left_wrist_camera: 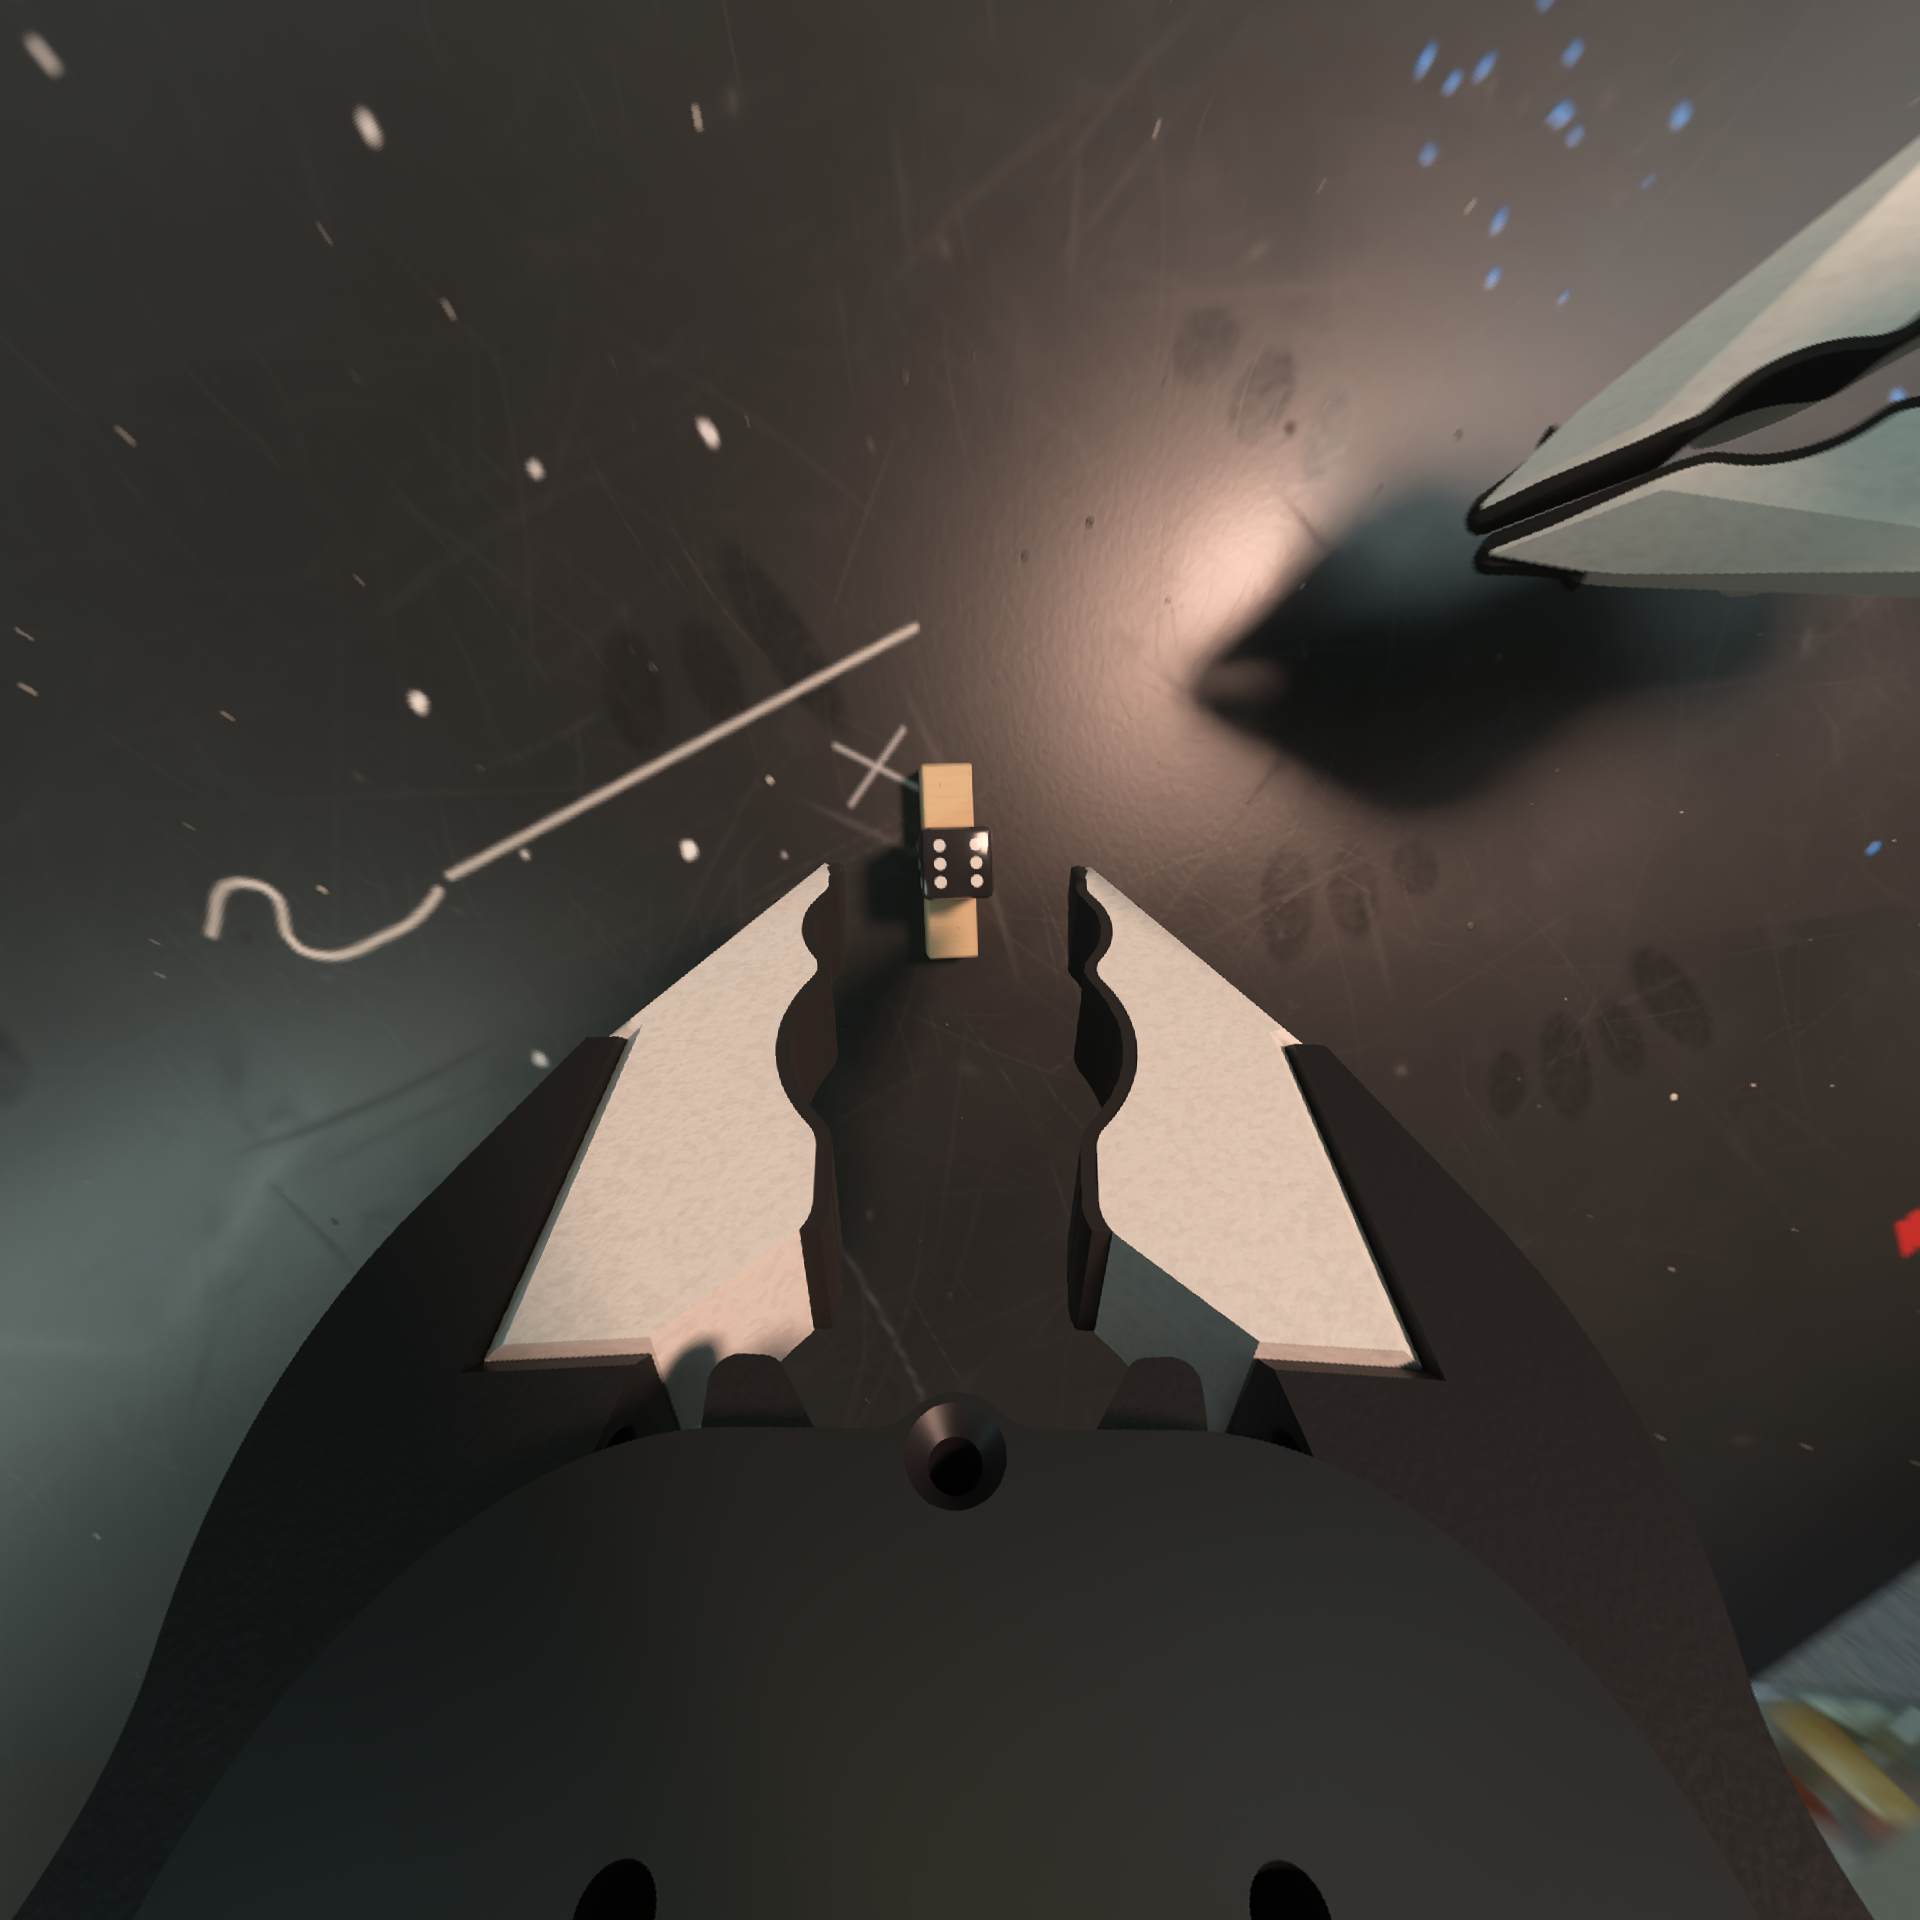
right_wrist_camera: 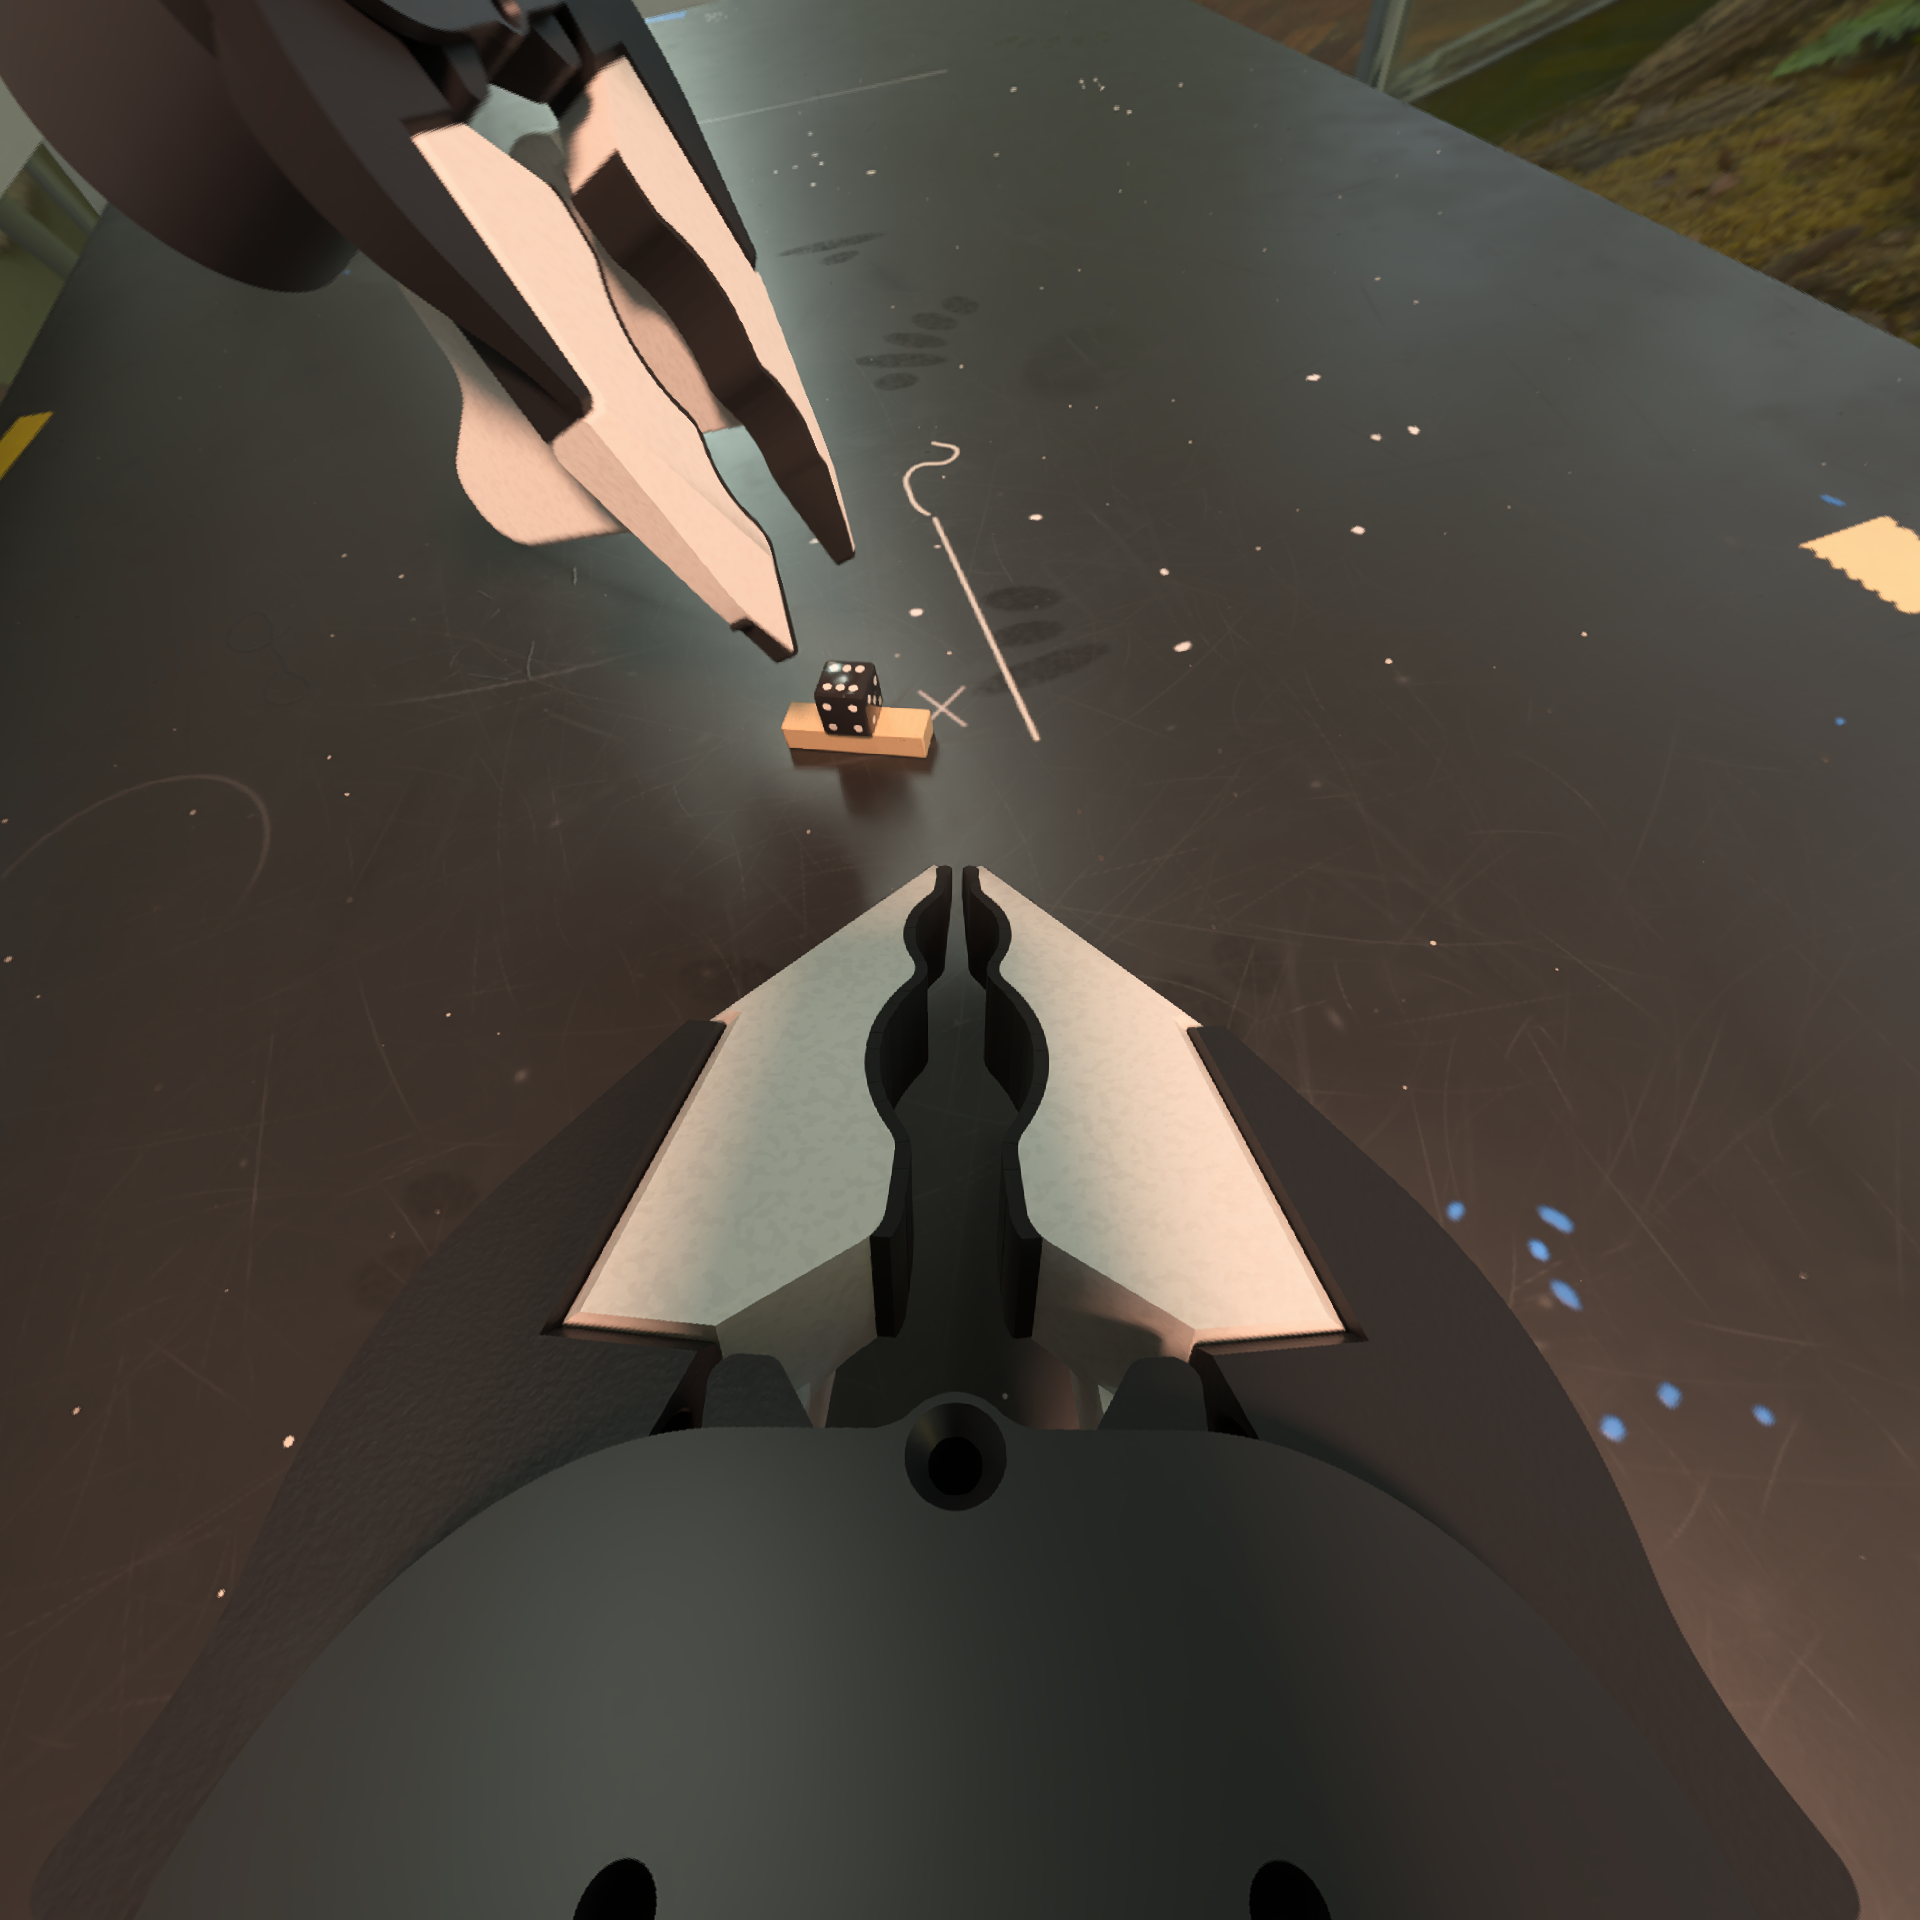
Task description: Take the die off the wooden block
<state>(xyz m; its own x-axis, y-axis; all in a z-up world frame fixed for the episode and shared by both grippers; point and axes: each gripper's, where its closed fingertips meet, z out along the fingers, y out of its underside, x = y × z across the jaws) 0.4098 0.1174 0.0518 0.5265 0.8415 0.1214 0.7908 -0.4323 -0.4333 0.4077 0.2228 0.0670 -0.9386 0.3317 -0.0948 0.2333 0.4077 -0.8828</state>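
A black die (left_wrist_camera: 957, 861) with white pips sits on top of a small pale wooden block (left_wrist_camera: 948, 933) lying flat on the dark table. In the right wrist view the die (right_wrist_camera: 849, 697) rests near the middle of the block (right_wrist_camera: 896, 737). My left gripper (left_wrist_camera: 952, 881) is open and empty, hovering above them with the die just ahead of its fingertips; in the right wrist view it (right_wrist_camera: 816, 603) hangs above and left of the die. My right gripper (right_wrist_camera: 956, 878) is shut and empty, some way short of the block; in the left wrist view it (left_wrist_camera: 1486, 535) shows at the upper right.
The dark table (right_wrist_camera: 1351, 831) is scratched, with chalk lines and a small cross (right_wrist_camera: 943, 707) beside the block. A yellow patch (right_wrist_camera: 1870, 566) lies at the far right. The table's far edge (right_wrist_camera: 1558, 156) runs across the upper right, with mossy ground beyond.
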